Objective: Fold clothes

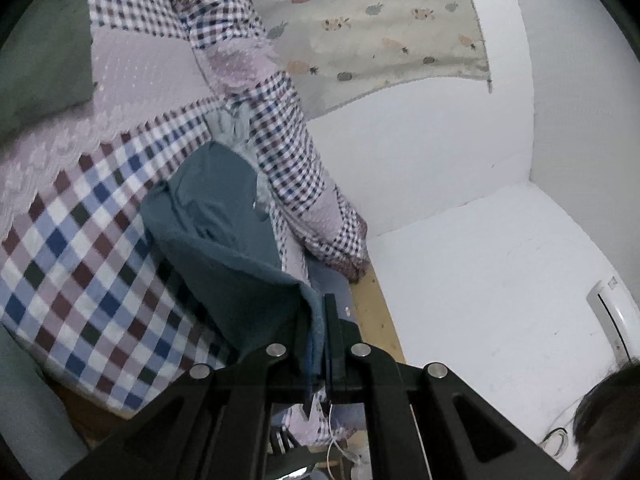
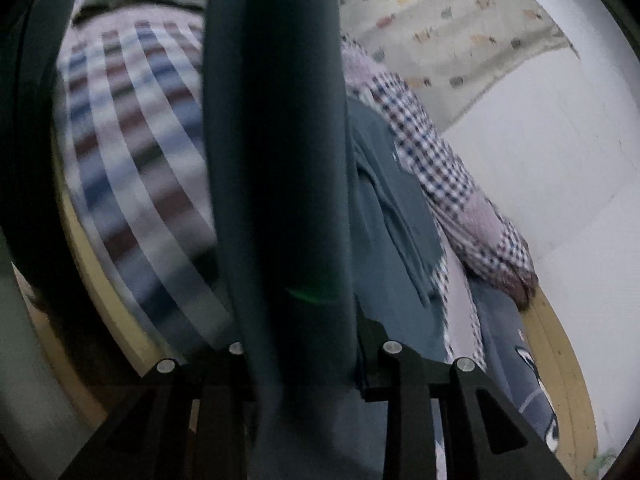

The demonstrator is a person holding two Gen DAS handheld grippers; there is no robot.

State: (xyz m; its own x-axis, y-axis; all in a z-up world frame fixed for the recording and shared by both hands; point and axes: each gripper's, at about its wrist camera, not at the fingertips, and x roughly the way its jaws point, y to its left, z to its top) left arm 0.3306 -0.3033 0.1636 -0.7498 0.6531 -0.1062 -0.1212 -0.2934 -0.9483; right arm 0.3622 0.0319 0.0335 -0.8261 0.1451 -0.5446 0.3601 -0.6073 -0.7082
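A teal garment [image 1: 224, 216] lies along the right side of a checked bedspread [image 1: 80, 240]. My left gripper [image 1: 318, 320] is shut on one edge of it, and the cloth runs up and away from the jaws onto the bed. In the right wrist view the same teal garment [image 2: 396, 216] stretches toward the wall. A thick fold of it [image 2: 276, 152] rises straight out of my right gripper [image 2: 304, 344] and hides both fingers. The jaws sit close against the cloth, so the right gripper is shut on it.
A small-checked quilt [image 1: 288, 148] is bunched along the wall side. A pineapple-print cloth [image 1: 380, 28] hangs on the white wall [image 1: 440, 160]. The bed's wooden edge [image 1: 376, 320] shows beside the garment. A green pillow [image 1: 44, 60] lies far left. A person's hair [image 1: 612, 420] shows at the lower right.
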